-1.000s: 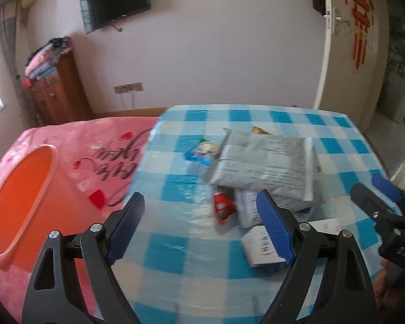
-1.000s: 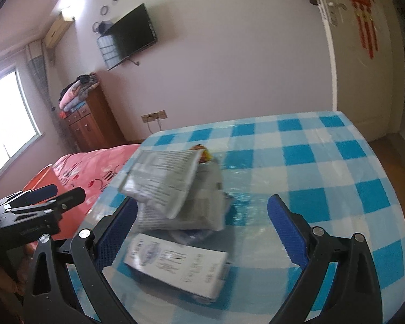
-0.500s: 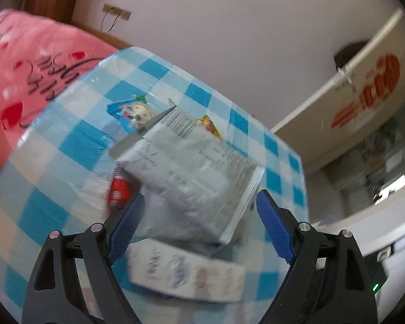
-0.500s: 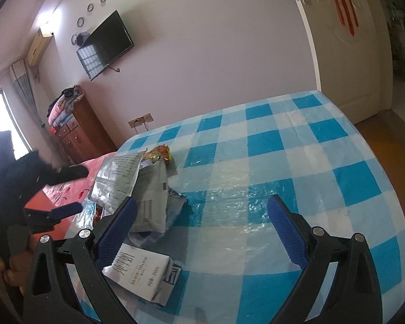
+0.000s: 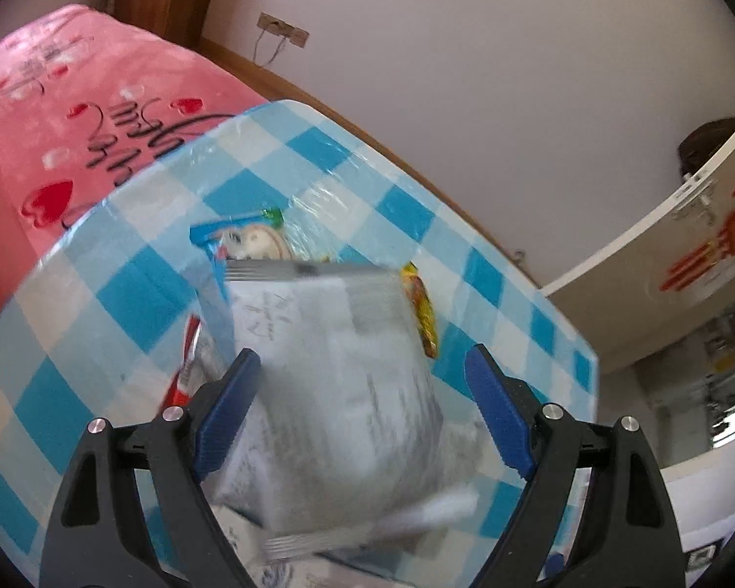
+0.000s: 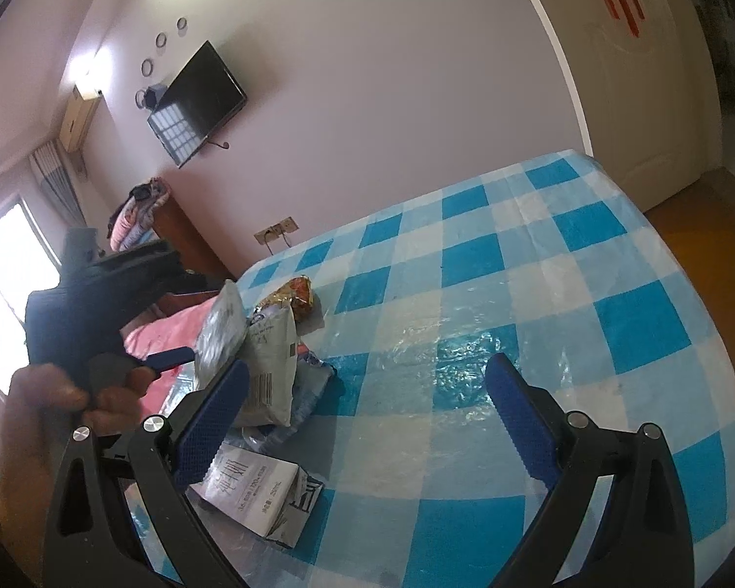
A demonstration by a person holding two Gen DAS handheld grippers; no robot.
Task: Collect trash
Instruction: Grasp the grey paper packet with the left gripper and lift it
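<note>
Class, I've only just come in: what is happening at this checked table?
A person holds a two-finger tool in each hand over a table with a blue checked cloth, where empty packets lie in a heap. The left tool is open, its fingers either side of a grey printed bag without gripping it. The right tool is open too and holds nothing. A white carton lies below it. No trash has been picked up yet.

Left claw [image 5: 362,411] gapes wide, pitched steeply down over the tabletop's left edge; right claw [image 6: 367,416] also gapes, angled down mid-tabletop.
</note>
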